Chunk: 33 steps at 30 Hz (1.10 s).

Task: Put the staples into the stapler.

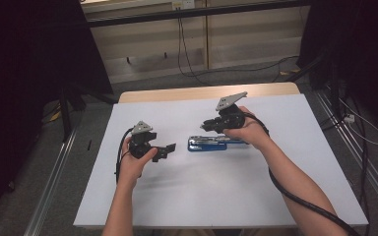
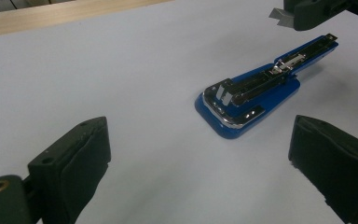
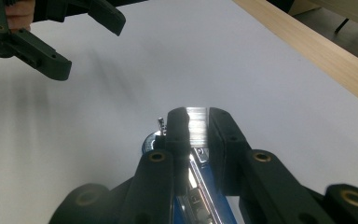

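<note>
A blue stapler lies flat on the white table top, its top swung open so the metal staple channel shows. My right gripper hovers just above its far end, shut on a short silver strip of staples pinched between the jaw tips. The stapler's blue body sits directly beneath those jaws. My left gripper stays to the stapler's left, pointing at it, open with nothing between its pads.
A wooden strip runs along the table's far edge. Beyond it are a floor with cables and dark stands at both sides. A metal rail runs beside the table on the left.
</note>
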Each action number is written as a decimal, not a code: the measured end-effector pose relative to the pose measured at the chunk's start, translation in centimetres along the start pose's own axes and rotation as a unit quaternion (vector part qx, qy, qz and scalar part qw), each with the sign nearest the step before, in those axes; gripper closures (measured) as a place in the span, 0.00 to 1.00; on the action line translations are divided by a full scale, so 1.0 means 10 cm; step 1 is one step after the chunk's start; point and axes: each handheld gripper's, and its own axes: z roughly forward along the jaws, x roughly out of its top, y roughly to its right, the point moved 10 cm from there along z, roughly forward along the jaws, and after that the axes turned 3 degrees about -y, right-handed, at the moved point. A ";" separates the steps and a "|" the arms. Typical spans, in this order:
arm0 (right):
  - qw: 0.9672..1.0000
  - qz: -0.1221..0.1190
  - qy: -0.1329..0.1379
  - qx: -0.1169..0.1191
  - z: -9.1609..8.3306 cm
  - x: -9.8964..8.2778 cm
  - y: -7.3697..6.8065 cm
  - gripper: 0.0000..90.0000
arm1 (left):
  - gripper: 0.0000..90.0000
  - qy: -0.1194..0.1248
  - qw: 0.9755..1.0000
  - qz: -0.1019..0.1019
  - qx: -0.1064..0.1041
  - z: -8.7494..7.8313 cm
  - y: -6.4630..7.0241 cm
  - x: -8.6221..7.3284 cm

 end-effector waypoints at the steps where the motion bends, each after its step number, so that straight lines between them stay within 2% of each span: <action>1: 1.000 0.000 0.000 0.000 0.00 0.00 0.00 0.88 | 0.06 -0.001 1.000 0.001 0.000 0.00 0.00 0.00; 28: 1.000 -0.002 -0.009 0.008 0.09 -0.01 0.01 0.88 | 0.06 -0.001 1.000 0.000 0.003 0.00 -0.02 -0.01; 33: 1.000 -0.010 -0.015 0.013 0.12 -0.01 -0.01 0.88 | 0.06 -0.001 1.000 -0.002 0.002 0.00 -0.02 -0.01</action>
